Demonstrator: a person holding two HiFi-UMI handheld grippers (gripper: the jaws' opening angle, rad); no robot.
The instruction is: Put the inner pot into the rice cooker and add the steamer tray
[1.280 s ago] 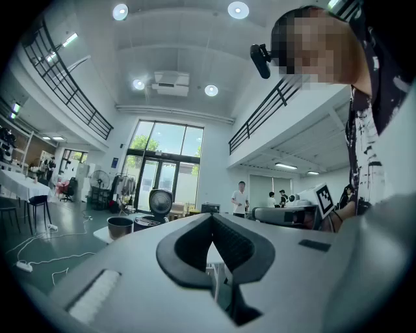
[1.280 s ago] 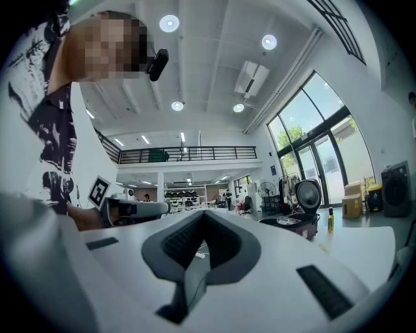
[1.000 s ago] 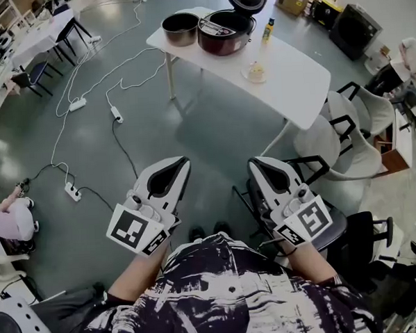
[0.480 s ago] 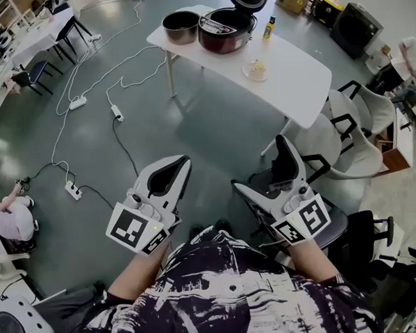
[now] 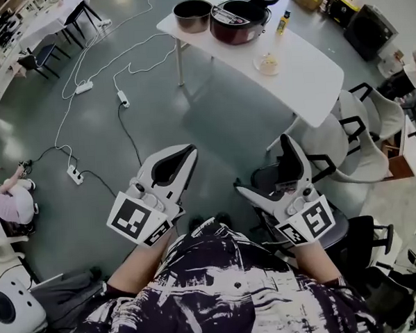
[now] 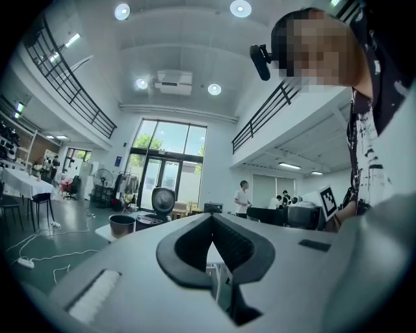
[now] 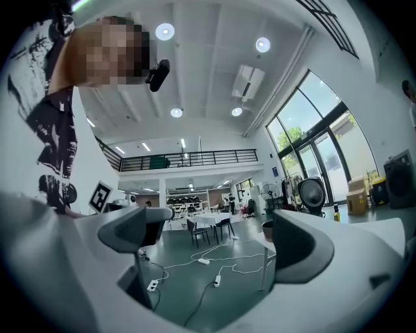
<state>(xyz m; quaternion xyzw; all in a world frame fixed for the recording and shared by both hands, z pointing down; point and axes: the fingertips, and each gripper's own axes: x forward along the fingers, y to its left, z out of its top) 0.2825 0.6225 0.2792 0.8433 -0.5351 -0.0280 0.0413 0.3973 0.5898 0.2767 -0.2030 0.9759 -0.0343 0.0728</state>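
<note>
Inner pot (image 5: 192,15) sits on the white table (image 5: 307,73), right beside the rice cooker (image 5: 241,23). Cooker lid is up, pot not in yet. Can't pick out the steamer tray; there's a small round dish (image 5: 267,63) mid-table, unclear what it is. Both grippers are near the body, well apart from the table. Left gripper (image 5: 186,156) is pinched together, empty. Right gripper (image 5: 264,168) has just been opening, jaws now wide, nothing between them. Step: approach, no handling started. Next: walk up, spread the left jaws too, take the pot by its rim.
</note>
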